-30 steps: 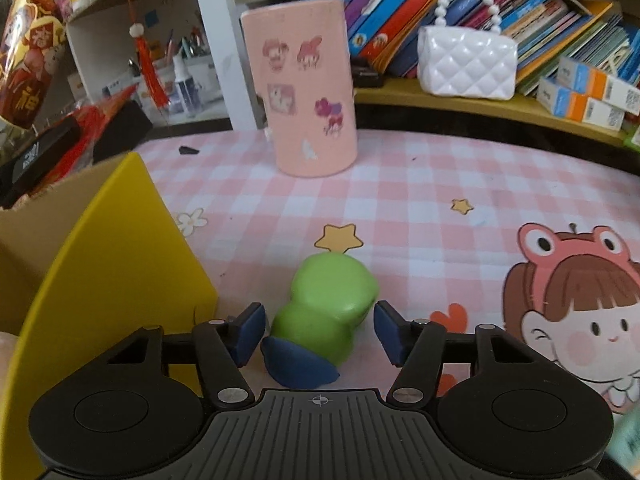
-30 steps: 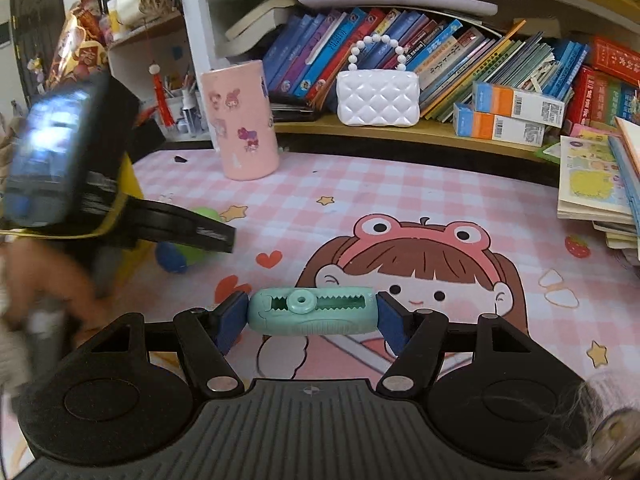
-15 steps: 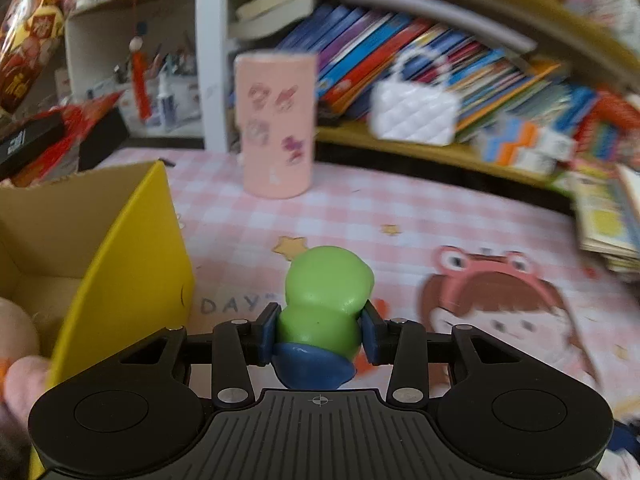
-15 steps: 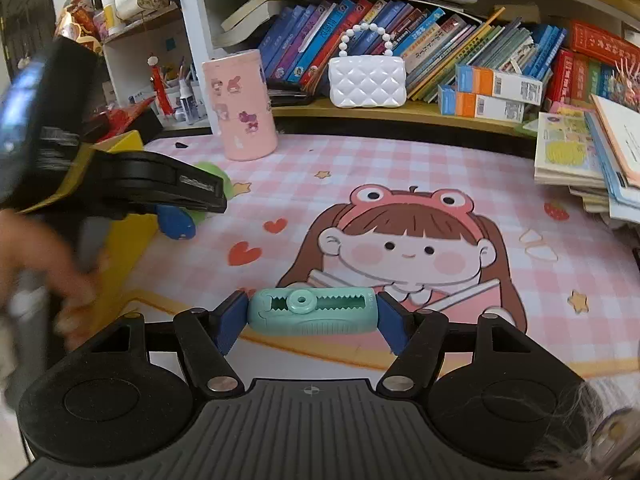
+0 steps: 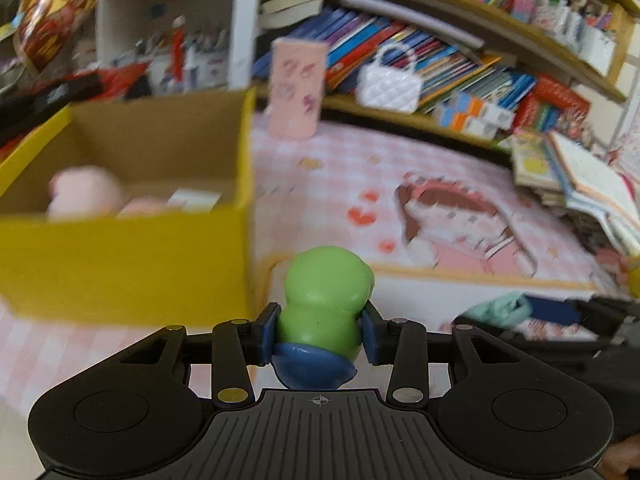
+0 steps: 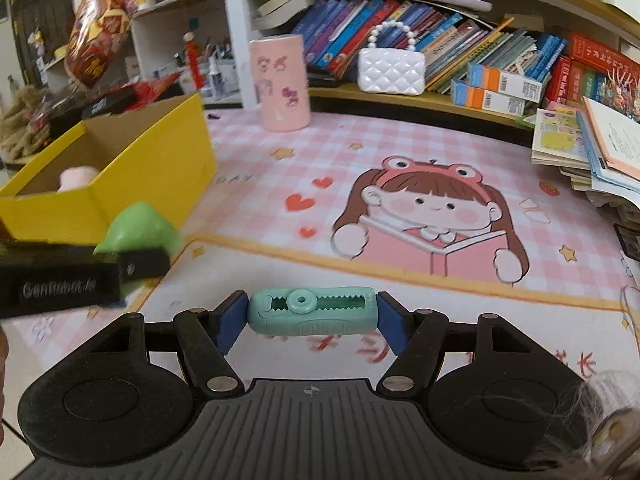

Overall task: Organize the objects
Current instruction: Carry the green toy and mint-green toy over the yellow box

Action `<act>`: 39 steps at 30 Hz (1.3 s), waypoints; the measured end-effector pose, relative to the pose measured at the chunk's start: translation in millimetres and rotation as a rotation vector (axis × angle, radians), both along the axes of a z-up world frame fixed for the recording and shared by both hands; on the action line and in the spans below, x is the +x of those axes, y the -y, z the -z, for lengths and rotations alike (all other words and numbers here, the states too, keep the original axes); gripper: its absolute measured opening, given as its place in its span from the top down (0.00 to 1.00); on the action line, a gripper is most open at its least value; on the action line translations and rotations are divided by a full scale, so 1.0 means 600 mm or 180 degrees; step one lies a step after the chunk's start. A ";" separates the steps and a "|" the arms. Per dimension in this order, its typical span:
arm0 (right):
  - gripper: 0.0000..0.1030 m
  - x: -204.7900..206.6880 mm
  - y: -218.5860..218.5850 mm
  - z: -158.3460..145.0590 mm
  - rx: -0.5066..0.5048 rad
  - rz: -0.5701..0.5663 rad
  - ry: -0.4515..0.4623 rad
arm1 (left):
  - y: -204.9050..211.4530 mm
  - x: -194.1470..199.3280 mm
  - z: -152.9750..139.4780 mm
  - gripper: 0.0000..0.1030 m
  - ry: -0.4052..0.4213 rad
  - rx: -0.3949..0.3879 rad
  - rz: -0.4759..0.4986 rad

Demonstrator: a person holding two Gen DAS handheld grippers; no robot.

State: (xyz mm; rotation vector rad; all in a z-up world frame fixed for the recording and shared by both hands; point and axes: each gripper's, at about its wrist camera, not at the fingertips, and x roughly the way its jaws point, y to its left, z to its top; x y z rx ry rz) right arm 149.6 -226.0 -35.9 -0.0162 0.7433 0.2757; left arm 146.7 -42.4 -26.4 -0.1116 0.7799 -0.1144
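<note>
My left gripper (image 5: 318, 334) is shut on a green toy figure with a blue base (image 5: 324, 304), held above the pink mat in front of the yellow cardboard box (image 5: 128, 264). The same green toy (image 6: 138, 232) and the left gripper show at the left of the right wrist view, near the box's front corner (image 6: 168, 168). My right gripper (image 6: 310, 320) is shut on a teal correction-tape dispenser (image 6: 312, 312), gripped end to end and lying crosswise. The dispenser also shows, blurred, at the lower right of the left wrist view (image 5: 500, 310).
Inside the box lie a pink plush (image 5: 84, 192) and a small white item (image 5: 194, 200). A pink cylinder (image 6: 280, 84) and a white quilted handbag (image 6: 390, 68) stand at the back by bookshelves. Stacked books (image 6: 588, 148) crowd the right edge of the mat.
The left gripper closed on the green toy, lifted it off the mat and carried it back toward the box's near side. The right gripper drew back a little, holding the dispenser throughout.
</note>
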 end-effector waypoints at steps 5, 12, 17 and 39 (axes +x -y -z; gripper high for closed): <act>0.36 -0.016 -0.033 0.005 0.0005 0.0030 -0.0146 | -0.042 -0.031 0.003 0.62 0.0018 -0.0079 -0.0071; 0.36 -0.064 -0.100 0.000 -0.0081 -0.0102 -0.0138 | -0.093 -0.085 0.005 0.62 -0.0033 -0.0101 -0.0066; 0.36 -0.101 -0.151 -0.002 -0.0108 -0.0243 -0.0121 | -0.127 -0.122 0.003 0.62 -0.0020 -0.0054 -0.0041; 0.36 -0.217 -0.305 -0.012 -0.0091 -0.0538 0.0057 | -0.270 -0.246 -0.009 0.62 0.0122 0.0023 -0.0259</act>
